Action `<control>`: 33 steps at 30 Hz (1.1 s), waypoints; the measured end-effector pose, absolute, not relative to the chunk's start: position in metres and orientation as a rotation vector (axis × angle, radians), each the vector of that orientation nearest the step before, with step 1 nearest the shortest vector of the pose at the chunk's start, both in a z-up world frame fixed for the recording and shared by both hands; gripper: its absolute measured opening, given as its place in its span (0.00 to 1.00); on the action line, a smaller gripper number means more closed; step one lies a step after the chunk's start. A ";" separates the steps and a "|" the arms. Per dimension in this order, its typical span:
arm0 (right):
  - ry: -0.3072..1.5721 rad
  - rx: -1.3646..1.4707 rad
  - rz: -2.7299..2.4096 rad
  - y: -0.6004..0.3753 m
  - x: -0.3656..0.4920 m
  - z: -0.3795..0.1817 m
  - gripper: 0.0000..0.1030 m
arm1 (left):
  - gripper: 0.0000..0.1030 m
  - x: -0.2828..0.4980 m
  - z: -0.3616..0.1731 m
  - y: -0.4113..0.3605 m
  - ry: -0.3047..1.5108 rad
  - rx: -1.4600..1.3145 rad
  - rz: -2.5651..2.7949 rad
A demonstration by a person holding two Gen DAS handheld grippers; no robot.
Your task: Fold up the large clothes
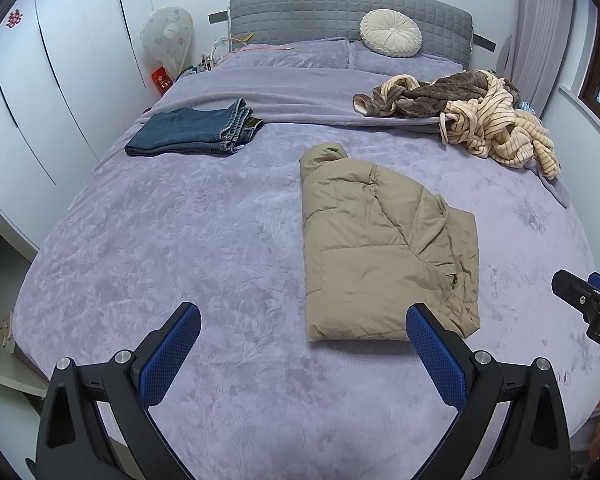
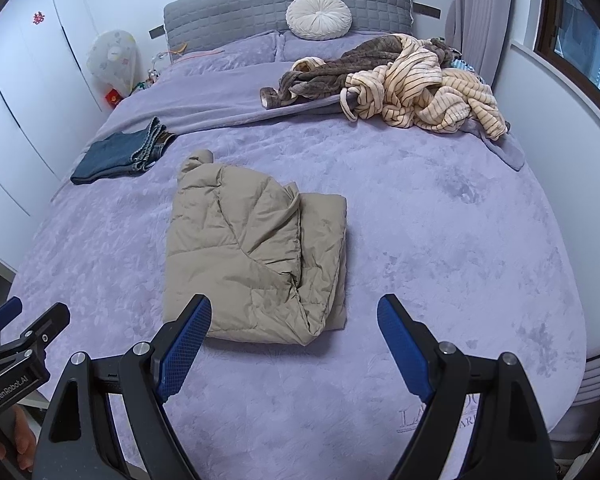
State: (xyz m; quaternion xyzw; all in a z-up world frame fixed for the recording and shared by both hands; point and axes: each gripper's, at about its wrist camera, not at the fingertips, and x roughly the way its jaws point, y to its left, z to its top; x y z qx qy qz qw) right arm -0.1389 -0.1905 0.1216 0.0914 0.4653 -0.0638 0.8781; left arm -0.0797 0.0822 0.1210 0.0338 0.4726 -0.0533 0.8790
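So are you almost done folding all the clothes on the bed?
About halfway, it looks like. The jeans are folded near the wardrobe side, and the tan jacket lies folded in the middle of the bed. Nothing is in hand: the left gripper and right gripper are both open and empty. Left to do: the striped and brown pile by the pillows, not yet folded.

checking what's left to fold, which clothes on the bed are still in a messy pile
The striped cream and brown fleece heap at the far right near the headboard is unfolded. The tan puffer jacket and the jeans both lie folded flat.
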 end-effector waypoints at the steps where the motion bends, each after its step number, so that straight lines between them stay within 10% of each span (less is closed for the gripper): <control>1: 0.971 0.191 -0.133 -0.190 -0.139 0.121 0.85 | 1.00 -0.079 0.121 0.082 0.985 0.070 -0.110; 33: 0.974 0.189 -0.132 -0.192 -0.137 0.121 0.85 | 1.00 -0.079 0.121 0.081 0.986 0.070 -0.108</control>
